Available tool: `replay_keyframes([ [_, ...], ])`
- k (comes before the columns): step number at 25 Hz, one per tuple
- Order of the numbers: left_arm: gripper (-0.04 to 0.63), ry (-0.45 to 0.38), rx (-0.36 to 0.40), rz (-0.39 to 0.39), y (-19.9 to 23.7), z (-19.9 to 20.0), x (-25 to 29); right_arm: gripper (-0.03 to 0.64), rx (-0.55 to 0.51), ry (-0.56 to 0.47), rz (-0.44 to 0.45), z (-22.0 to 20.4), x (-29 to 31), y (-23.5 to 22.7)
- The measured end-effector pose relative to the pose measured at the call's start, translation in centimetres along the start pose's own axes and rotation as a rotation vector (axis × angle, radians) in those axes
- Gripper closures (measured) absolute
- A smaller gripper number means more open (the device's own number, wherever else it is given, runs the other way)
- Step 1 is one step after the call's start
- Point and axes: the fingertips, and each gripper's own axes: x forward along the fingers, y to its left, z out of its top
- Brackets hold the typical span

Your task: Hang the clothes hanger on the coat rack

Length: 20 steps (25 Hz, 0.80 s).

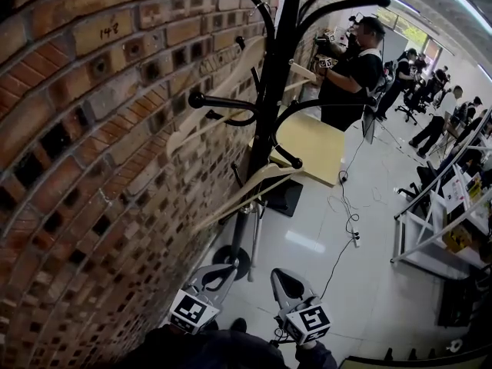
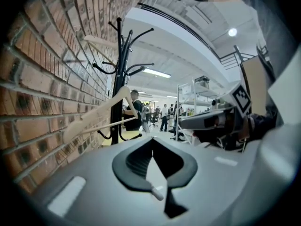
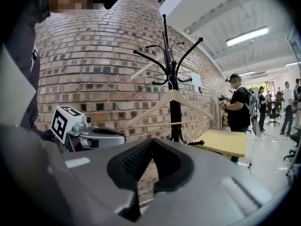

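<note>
The top of the coat rack [image 1: 265, 129] ran past the head view's upper edge. My left gripper [image 1: 219, 274] covered part of its base. The contents of the shelving [image 1: 430, 229] were too small to identify.

Three views, one coat rack [image 1: 269, 114]
From the head we look steeply down beside the brick wall [image 1: 77, 167], left claw [image 1: 221, 271] and right claw [image 1: 283, 277] at our bottom edge; each claw's camera looks nearly level along it at the rack, some way off. All three share rack and wall.
</note>
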Motion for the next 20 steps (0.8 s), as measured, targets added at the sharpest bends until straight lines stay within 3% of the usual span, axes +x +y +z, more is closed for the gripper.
replay_keyframes([
  [20, 0.595, 0.019, -0.003, -0.015, 0.22, -0.44, 0.78, 0.611, 0.009, 0.011, -0.023, -0.16, -0.05, -0.78],
])
